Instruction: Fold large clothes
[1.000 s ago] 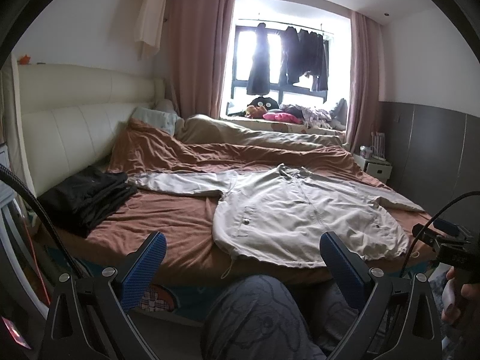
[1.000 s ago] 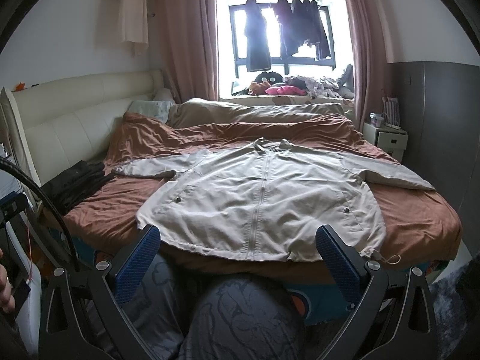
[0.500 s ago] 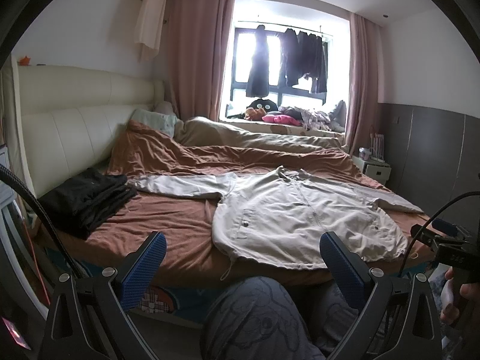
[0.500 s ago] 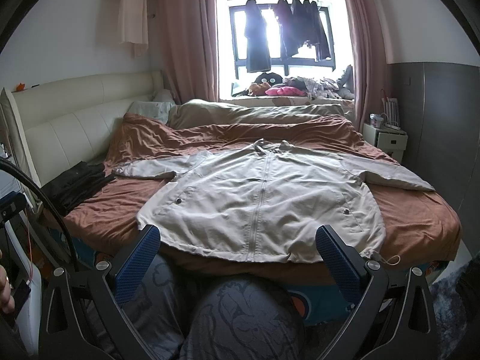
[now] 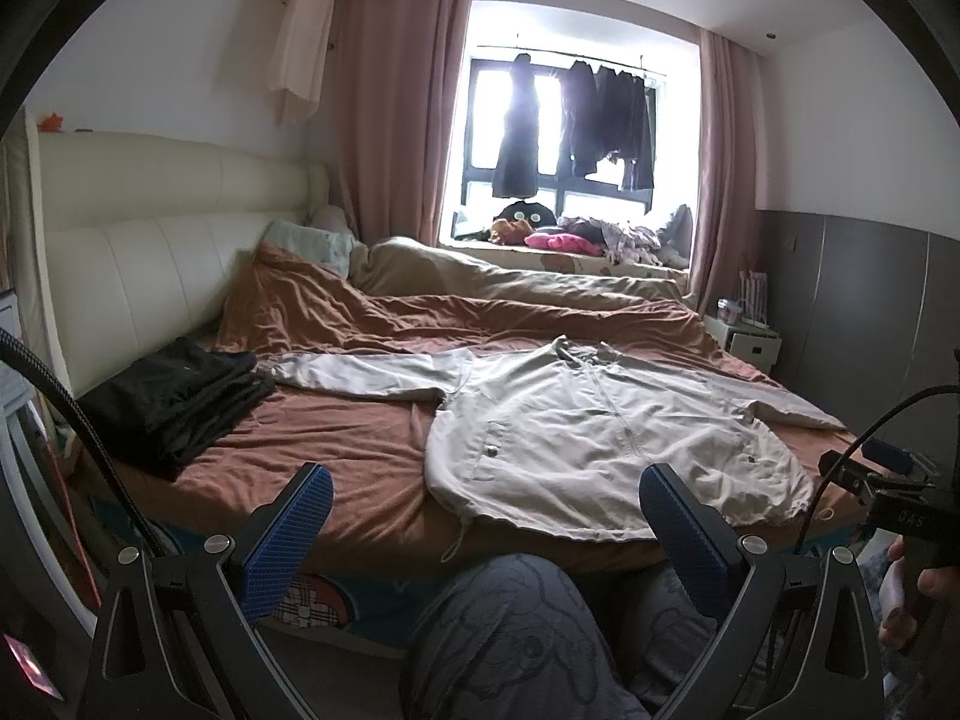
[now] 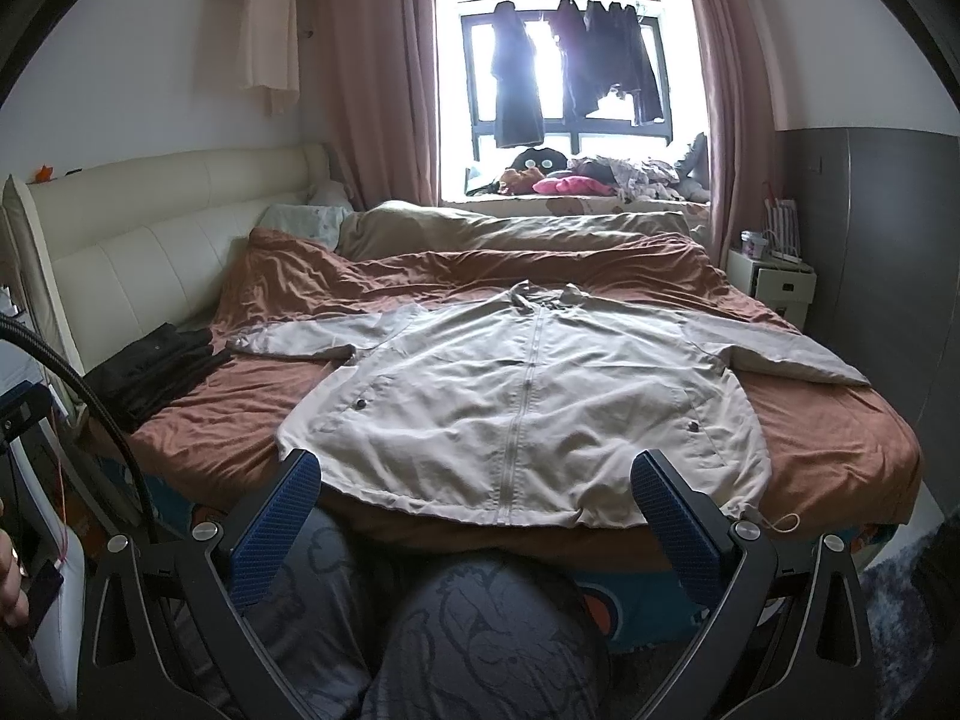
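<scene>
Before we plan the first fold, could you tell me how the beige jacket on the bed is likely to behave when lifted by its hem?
The beige jacket will probably be floppy: it lies flat and wrinkled on the brown bedspread, so the unheld part would sag. It looks thin, so likely light for its size. The sleeves spread sideways and may trail, and the hem drawcord could dangle.

Both views look from just off the near edge of the bed (image 5: 360,450), low above the person's knees, across it toward the window (image 6: 570,72). The left wrist view stands further left, the jacket (image 5: 600,432) off-center right; the right wrist view centers it (image 6: 522,396). Both share bed, jacket, window.
</scene>
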`<state>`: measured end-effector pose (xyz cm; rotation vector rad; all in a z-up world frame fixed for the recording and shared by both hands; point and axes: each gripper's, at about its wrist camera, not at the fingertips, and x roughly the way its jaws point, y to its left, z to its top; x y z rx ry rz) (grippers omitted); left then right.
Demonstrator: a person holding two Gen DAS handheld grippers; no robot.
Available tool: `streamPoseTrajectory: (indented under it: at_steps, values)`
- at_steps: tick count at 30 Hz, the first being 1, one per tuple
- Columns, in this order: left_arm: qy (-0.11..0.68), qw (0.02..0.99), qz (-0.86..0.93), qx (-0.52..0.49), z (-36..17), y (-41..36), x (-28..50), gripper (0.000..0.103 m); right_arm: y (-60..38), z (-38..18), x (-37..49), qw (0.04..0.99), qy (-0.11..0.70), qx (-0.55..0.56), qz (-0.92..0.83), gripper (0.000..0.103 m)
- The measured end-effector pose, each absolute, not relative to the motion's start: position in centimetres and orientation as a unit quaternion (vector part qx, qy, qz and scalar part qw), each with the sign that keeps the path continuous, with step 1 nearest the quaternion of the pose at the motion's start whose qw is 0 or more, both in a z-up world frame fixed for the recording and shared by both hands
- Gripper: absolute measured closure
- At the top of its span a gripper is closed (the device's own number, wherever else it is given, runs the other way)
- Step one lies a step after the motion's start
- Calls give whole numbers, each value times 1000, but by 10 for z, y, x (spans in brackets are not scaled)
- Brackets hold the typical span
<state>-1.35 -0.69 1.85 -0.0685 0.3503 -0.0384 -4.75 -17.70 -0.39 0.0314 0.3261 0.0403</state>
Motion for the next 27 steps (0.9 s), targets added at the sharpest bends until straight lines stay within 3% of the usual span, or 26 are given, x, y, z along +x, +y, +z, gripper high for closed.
streamPoseTrajectory:
  at_steps: [15, 27]
  values:
    - [171, 984, -25, -38, 20, -3, -11, 0, -178, -2, -38, 986, 162, 14, 15, 0]
    - [184, 981, -13, -51, 19, 20, 35, 0, -171, 0, 11, 985, 168, 8, 37, 0]
